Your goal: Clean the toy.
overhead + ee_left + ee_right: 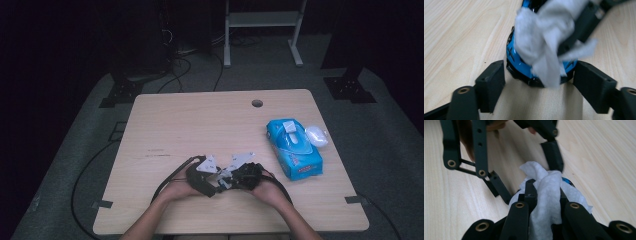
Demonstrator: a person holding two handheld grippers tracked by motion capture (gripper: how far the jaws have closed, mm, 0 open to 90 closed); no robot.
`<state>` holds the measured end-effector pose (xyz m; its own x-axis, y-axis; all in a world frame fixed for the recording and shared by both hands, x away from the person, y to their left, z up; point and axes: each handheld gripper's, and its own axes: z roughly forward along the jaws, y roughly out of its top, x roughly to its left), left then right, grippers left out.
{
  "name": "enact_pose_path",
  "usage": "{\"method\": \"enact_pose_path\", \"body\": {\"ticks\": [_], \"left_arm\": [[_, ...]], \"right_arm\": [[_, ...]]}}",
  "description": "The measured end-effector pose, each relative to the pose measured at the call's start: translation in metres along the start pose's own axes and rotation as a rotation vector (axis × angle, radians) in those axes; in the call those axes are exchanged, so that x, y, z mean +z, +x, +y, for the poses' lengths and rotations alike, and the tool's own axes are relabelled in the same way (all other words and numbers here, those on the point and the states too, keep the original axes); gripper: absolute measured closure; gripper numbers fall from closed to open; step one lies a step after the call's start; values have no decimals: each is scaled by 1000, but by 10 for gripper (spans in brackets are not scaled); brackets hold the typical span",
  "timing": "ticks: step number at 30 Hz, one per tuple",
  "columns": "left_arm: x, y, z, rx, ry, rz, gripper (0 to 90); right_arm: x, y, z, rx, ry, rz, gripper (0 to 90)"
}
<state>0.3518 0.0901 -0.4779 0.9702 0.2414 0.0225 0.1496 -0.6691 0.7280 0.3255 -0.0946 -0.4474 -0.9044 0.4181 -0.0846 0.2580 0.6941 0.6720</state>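
A small blue and black object (521, 67) rests on the wooden table (200, 120) near its front edge. My left gripper (540, 68) has a jaw against each side of it and holds it. A crumpled white wipe (536, 170) is pinched in my right gripper (546, 191), shut on it and pressed onto the top of the object. The wipe (541, 37) covers most of the object's upper side. In the high view the left gripper (214, 183) and right gripper (234, 177) meet tip to tip. A sliver of the blue object (567, 181) shows beside the wipe.
A blue pack of wipes (294, 149) lies at the right side of the table, with a white rounded thing (316, 135) next to it. A cable hole (257, 103) sits near the far edge. Cables trail off the front left.
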Motion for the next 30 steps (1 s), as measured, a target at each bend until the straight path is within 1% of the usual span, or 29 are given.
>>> {"method": "enact_pose_path", "body": {"ticks": [2, 5, 7, 9, 10, 12, 13, 14, 15, 16, 17, 20, 22, 23, 27, 28, 29, 30], "left_arm": [[1, 1, 1, -8, 1, 5, 197], [2, 0, 3, -10, -4, 10, 173], [4, 0, 4, -4, -8, 13, 169], [6, -2, 5, 1, -11, 17, 155], [8, -3, 5, 2, -9, 14, 153], [10, -5, 6, 12, -3, 14, 154], [11, -5, 6, 6, -6, 11, 157], [11, -5, 7, 13, -2, 10, 157], [12, -5, 7, 13, -2, 9, 157], [12, -5, 8, 14, -2, 10, 158], [12, -5, 8, 15, -3, 8, 165], [11, -5, 8, 34, -12, 16, 226], [10, -5, 8, 38, -7, 18, 235], [10, -5, 8, 38, -8, 19, 236], [10, -5, 8, 40, -6, 17, 242], [10, -5, 8, 40, -6, 17, 244], [9, -5, 7, 40, -6, 14, 245], [9, -5, 7, 43, -4, 14, 245]], "right_arm": [[4, 2, 3, 0, -2, 12, 793], [8, 3, 5, -11, -2, 27, 793], [8, 2, 5, -2, -3, 33, 793], [7, 1, 3, 30, -7, 46, 793], [7, -1, 3, 28, -8, 51, 793], [2, -2, 2, 31, -23, 30, 793], [-1, -3, 2, 43, -39, 28, 794], [-5, -5, 1, 52, -46, 20, 793], [-9, -7, 0, 45, -42, 8, 794], [-12, -9, -2, 53, -32, -2, 794], [-14, -11, -5, 51, -23, -9, 793], [-17, -13, -11, 73, -18, -15, 793], [-17, -11, -10, 59, -18, -11, 793], [-15, -8, -9, 49, -17, -2, 794], [1, 1, 0, 10, -23, 37, 793], [1, 1, 0, 10, -23, 37, 793], [5, 2, 3, 9, -16, 52, 793], [5, 2, 4, 13, -17, 58, 793]]}}
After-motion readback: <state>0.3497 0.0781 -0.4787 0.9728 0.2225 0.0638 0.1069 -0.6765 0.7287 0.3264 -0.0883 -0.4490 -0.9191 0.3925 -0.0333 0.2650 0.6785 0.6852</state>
